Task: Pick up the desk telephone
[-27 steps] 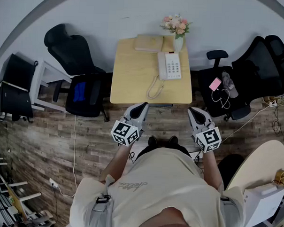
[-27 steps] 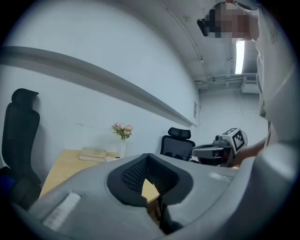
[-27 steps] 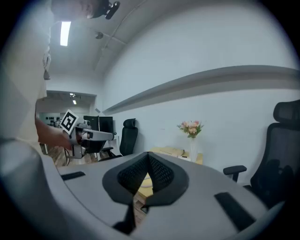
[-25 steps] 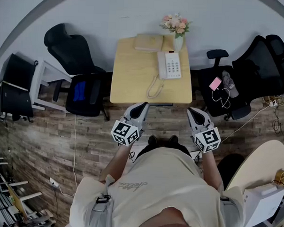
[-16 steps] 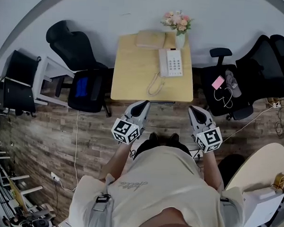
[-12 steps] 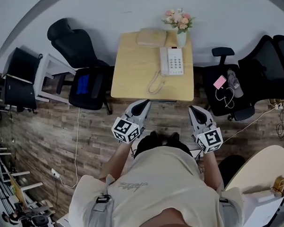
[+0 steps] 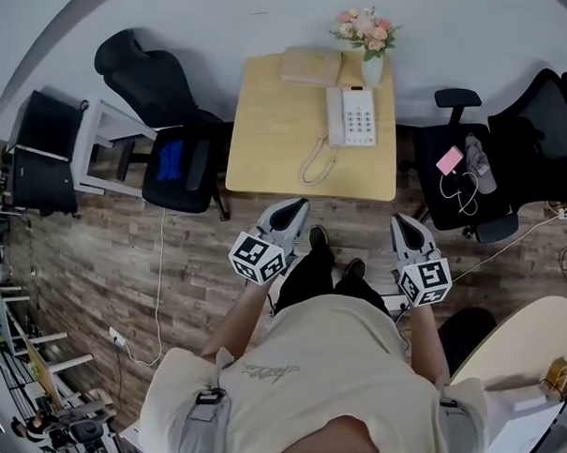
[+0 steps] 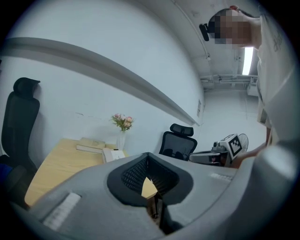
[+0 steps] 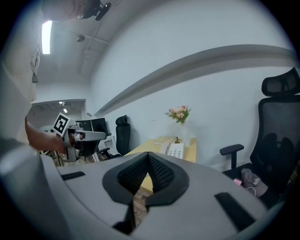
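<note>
The white desk telephone [image 7: 352, 116] lies on the far right part of the wooden desk [image 7: 269, 126], handset on its left side, coiled cord [image 7: 314, 162] trailing toward the near edge. My left gripper [image 7: 298, 205] and right gripper [image 7: 399, 219] hover over the floor short of the desk, both shut and empty, pointing at it. The left gripper view has its jaws [image 8: 149, 157] closed, with the telephone [image 8: 114, 154] beyond them. From the right gripper [image 9: 149, 154], also closed, the telephone [image 9: 176, 150] sits ahead on the desk.
A book [image 7: 311, 65] and a vase of flowers [image 7: 371, 32] stand behind the telephone. Black office chairs flank the desk at left [image 7: 171, 122] and right [image 7: 493, 155]; a pink item [image 7: 450, 161] lies on the right seat. A round table [image 7: 522, 344] is at lower right.
The person has stepped toward the desk, one foot now forward. Both grippers have sunk a little and come closer to the desk, jaws still shut.
</note>
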{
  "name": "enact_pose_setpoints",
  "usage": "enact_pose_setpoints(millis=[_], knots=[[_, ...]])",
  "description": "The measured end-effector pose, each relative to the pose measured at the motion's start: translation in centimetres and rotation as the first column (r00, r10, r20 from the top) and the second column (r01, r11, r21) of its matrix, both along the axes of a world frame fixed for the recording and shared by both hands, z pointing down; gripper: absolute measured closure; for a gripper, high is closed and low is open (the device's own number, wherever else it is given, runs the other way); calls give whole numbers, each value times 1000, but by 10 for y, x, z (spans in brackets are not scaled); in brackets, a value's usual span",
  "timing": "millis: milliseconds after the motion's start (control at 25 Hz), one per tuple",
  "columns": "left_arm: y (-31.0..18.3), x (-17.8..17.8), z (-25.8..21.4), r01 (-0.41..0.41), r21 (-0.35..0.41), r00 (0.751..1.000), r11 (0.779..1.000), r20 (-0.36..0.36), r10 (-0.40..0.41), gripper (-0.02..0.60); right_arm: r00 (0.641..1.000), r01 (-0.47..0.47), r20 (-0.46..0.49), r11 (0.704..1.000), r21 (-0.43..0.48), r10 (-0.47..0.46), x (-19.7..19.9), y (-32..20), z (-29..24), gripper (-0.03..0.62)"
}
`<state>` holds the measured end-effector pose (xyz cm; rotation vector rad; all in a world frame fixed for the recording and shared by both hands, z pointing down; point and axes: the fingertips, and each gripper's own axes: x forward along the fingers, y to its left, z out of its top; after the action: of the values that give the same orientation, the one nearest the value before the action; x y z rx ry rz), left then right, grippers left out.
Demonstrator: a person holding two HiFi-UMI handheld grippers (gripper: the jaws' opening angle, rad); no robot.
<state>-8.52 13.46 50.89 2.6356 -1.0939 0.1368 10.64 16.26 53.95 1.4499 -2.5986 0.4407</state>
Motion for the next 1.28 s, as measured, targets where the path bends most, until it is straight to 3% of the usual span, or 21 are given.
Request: enact_pose_setpoints(millis=[240,600,800,1040,1280], knots=[[-41,-17,8,-28,-16,998,999,-51,28,565,1000,-22,-15,1000,-9,22,-17,-47,-7,599],[-126,-42,-12,-106,45,989,993,-97,110,565,984,-154,-84,988,20,156,-23,-127,-28,599],[-161,-52,0,-136,22,982,990,-127,138,565,972,-207,-117,978,-4,205,-29,-156,-17,599],[-183,-49,7,-163,-2,980,987,-119,162,565,974,-192,-128,981,-31,187,-33,-183,-14,599],[-209,-22,12,-170,-19,983,985,-76,168,564,979,-157,-136,987,-20,153,-15,-220,-5,599]])
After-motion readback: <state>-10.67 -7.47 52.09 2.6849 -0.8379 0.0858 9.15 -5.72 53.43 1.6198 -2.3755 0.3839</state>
